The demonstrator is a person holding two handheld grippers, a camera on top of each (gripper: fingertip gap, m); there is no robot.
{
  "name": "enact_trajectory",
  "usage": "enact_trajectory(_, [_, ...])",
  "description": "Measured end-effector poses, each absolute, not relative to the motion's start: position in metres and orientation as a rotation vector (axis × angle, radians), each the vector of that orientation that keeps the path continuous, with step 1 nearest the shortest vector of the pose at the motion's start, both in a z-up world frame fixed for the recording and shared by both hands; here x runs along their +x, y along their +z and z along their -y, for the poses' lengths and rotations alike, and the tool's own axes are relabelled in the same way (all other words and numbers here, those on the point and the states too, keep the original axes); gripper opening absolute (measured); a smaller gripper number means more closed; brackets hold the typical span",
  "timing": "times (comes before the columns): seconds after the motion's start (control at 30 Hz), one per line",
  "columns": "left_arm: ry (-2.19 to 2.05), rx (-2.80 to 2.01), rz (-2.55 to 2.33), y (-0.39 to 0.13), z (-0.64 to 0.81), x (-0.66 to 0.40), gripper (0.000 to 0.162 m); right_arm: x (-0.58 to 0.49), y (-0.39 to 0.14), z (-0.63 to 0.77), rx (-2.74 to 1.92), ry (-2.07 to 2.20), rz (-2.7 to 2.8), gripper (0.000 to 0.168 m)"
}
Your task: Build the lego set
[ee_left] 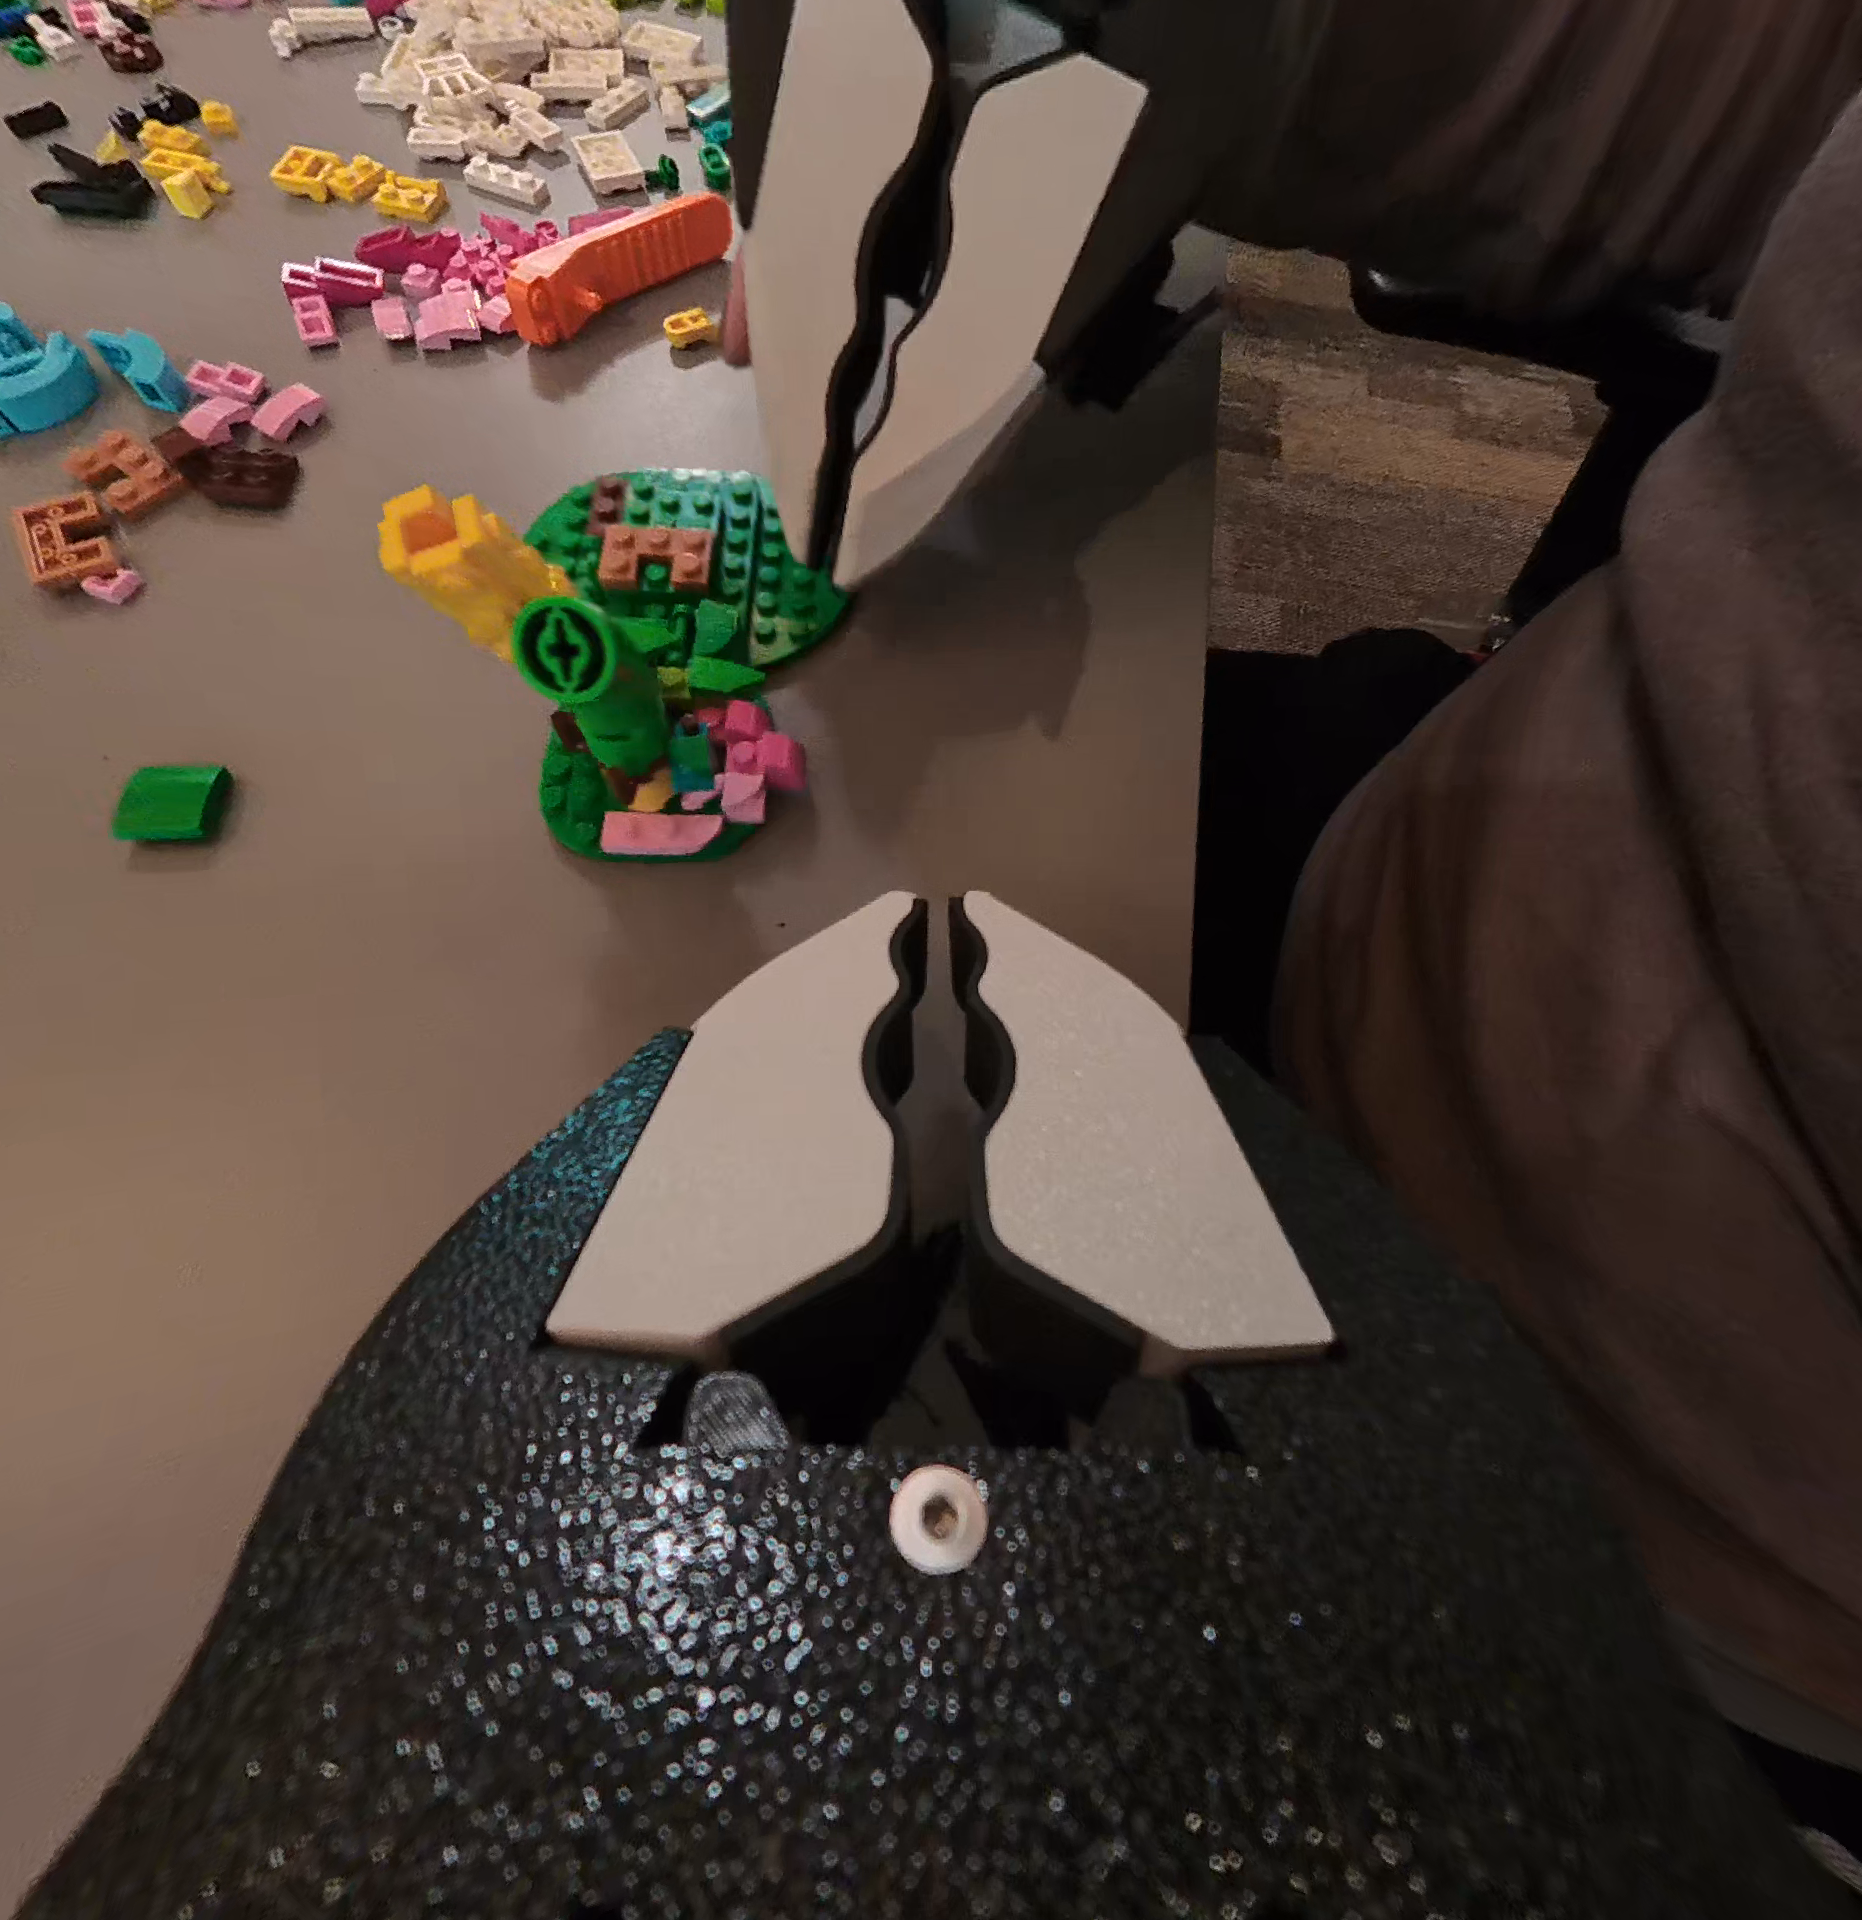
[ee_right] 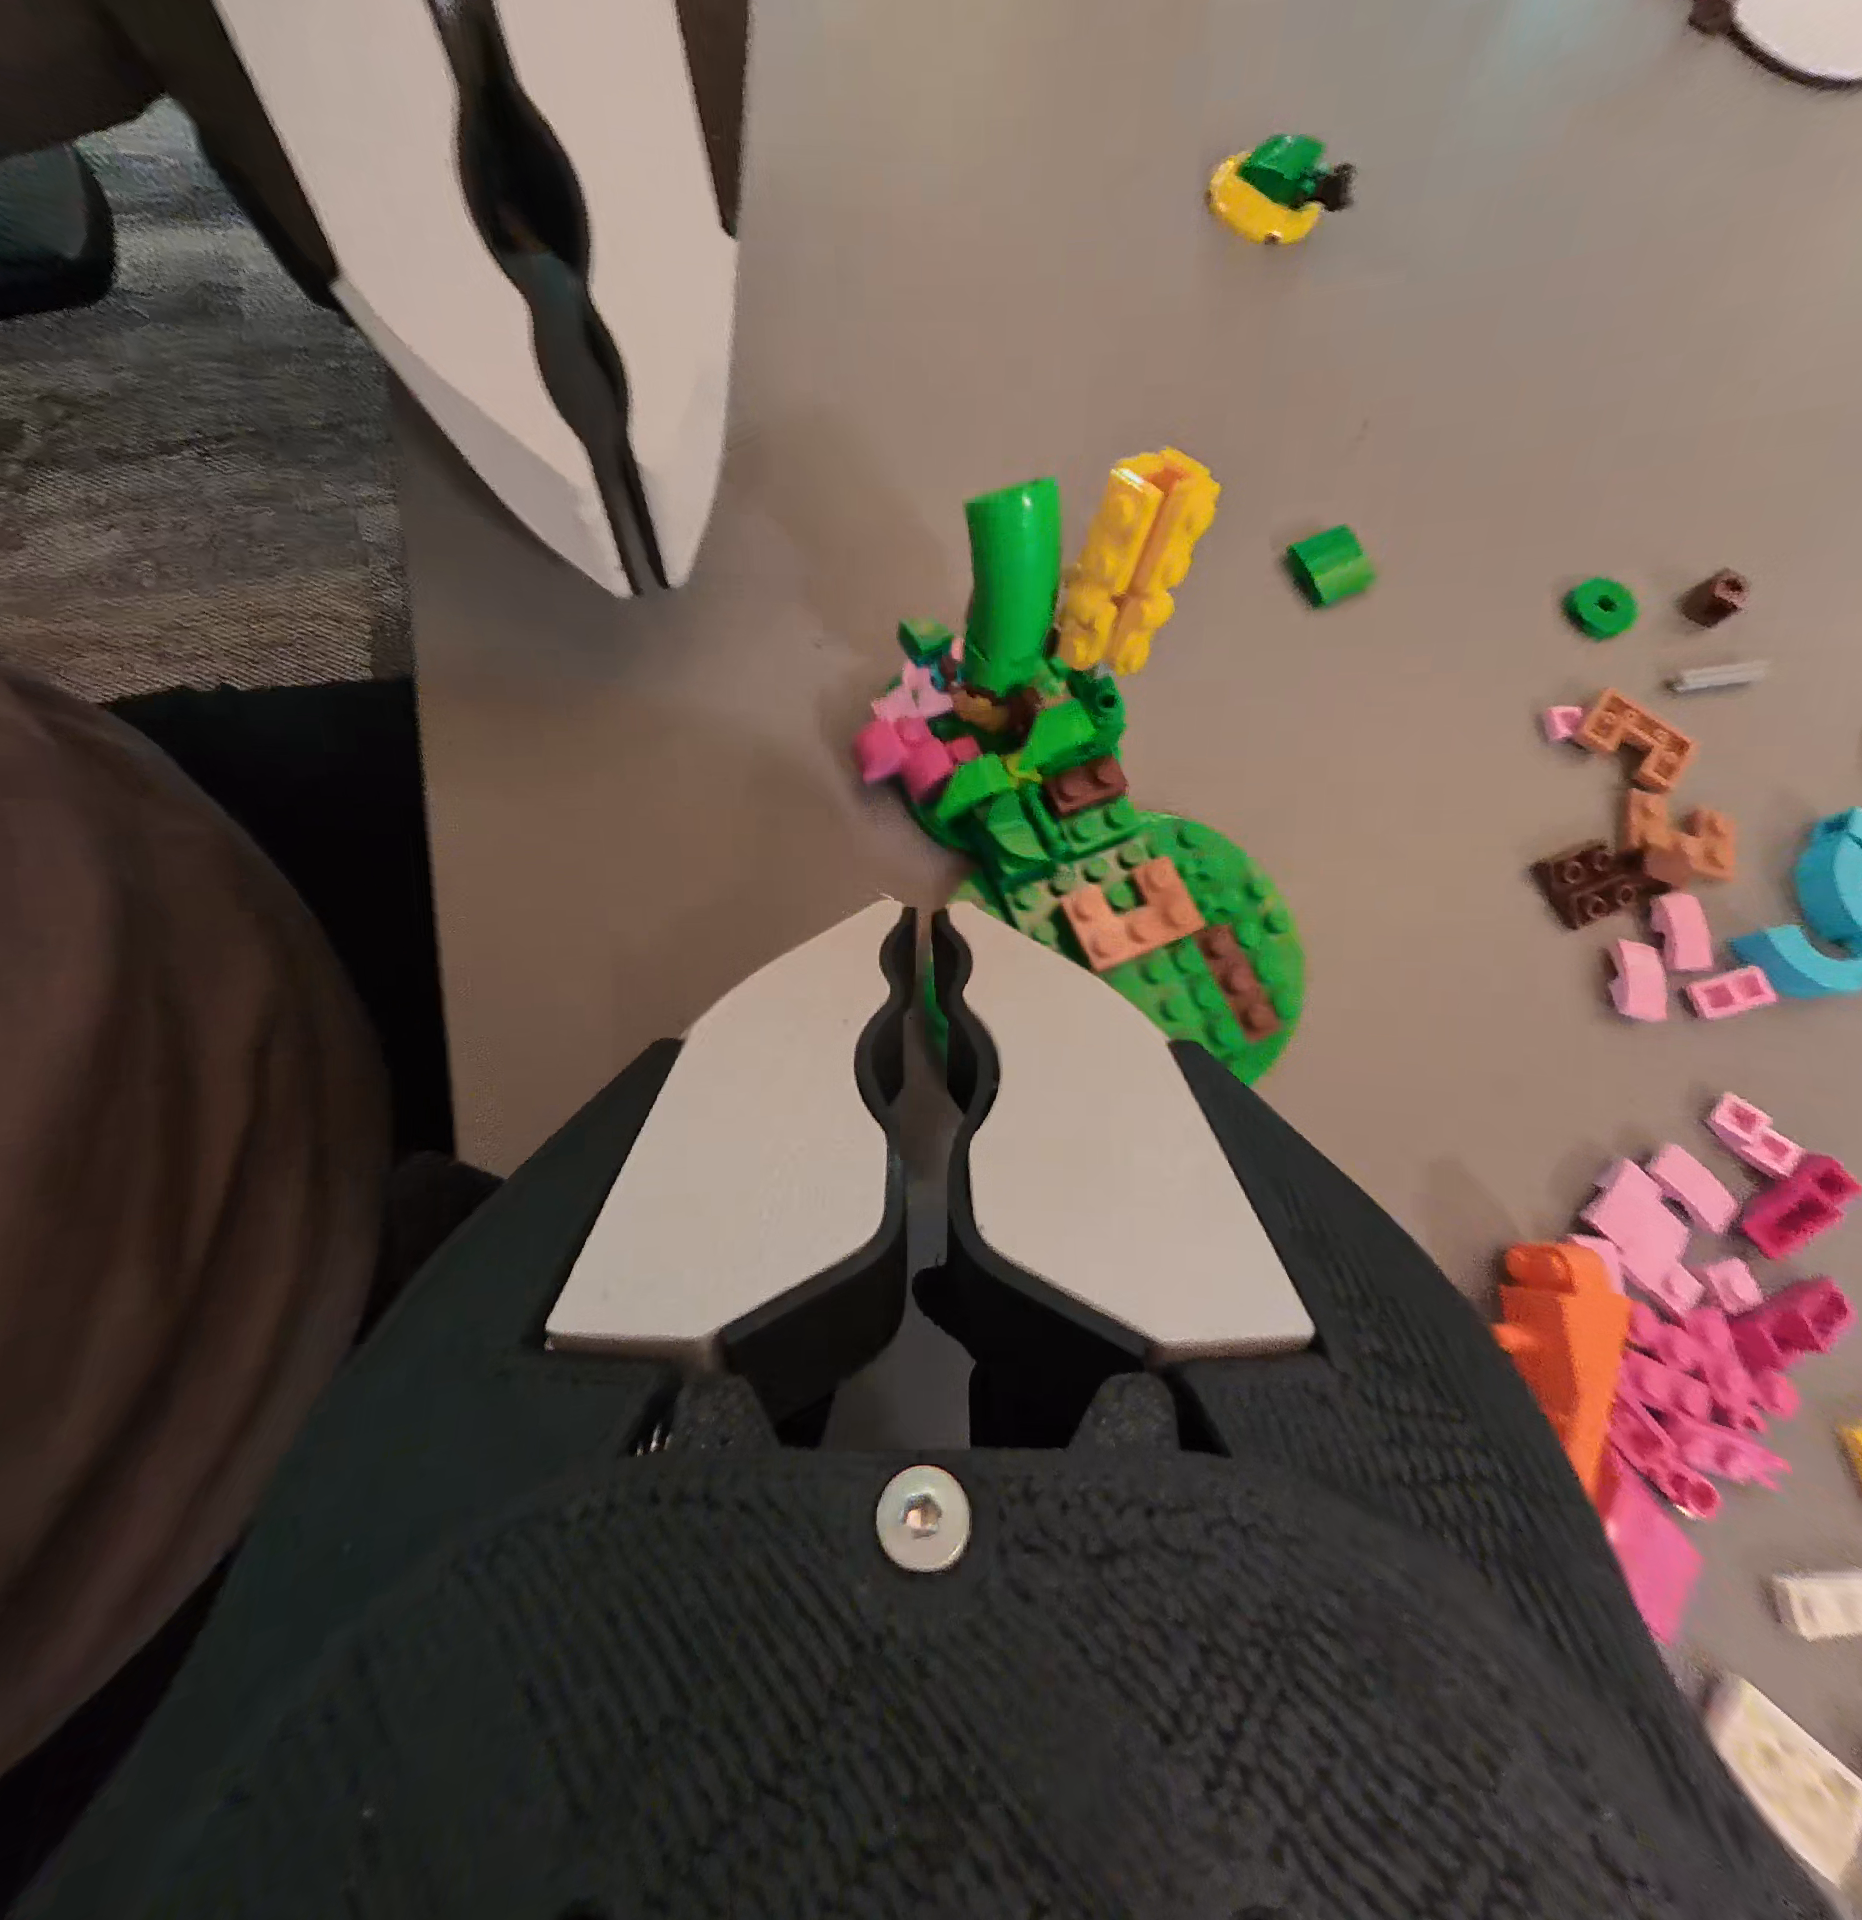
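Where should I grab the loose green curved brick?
Pinch the green curved brick across its two flat ends, coming straight down from above. It lies alone on the table with its rounded top up, so the curved faces would likely slip.

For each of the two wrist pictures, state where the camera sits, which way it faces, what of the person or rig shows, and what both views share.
Left wrist view: sits behind the left gripper, facing along its near-closed fingers over the table toward the green lego build; the right gripper and a brown-clothed body show.
Right wrist view: sits behind the right gripper, facing the build from the opposite side, tips at the green plate's edge; the left gripper shows upper left.
Shared: the build, orange brick separator, loose green curved brick.
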State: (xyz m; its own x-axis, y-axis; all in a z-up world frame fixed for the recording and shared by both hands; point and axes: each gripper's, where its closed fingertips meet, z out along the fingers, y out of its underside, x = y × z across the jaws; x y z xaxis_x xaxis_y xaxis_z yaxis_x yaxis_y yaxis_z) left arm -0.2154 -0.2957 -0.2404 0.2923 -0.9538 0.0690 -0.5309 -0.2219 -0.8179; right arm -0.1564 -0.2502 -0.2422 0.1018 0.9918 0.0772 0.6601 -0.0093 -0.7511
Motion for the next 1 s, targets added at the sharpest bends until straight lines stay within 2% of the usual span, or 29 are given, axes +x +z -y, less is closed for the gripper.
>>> enact_trajectory(0.03, [-0.767, -1.861, -1.329, -0.240, 0.295, -0.214, 0.004, -0.154, -0.242, 0.247, -1.740, 0.639, 1.628, 0.001])
enact_trajectory(0.27, [-0.681, -1.820, -1.295, -0.237, 0.280, -0.204, 0.002, -0.147, -0.224, 0.227, -1.695, 0.639, 1.573, 0.003])
enact_trajectory(0.43, [-0.608, -1.811, -1.294, -0.235, 0.268, -0.203, 0.004, -0.164, -0.209, 0.222, -1.629, 0.795, 1.524, 0.025])
enact_trajectory(0.5, [-0.587, -1.818, -1.287, -0.235, 0.263, -0.205, 0.007, -0.173, -0.205, 0.222, -1.602, 0.862, 1.524, 0.028])
enact_trajectory(0.67, [-0.633, -1.804, -1.234, -0.233, 0.252, -0.210, 0.014, -0.191, -0.202, 0.212, -1.583, 0.944, 1.554, 0.029])
enact_trajectory(0.9, [-0.636, -1.795, -1.220, -0.232, 0.250, -0.213, 0.016, -0.209, -0.206, 0.204, -1.635, 1.047, 1.667, 0.030])
enact_trajectory(1.0, [-0.620, -1.793, -1.208, -0.231, 0.248, -0.216, 0.017, -0.212, -0.210, 0.207, -1.626, 1.044, 1.714, 0.024])
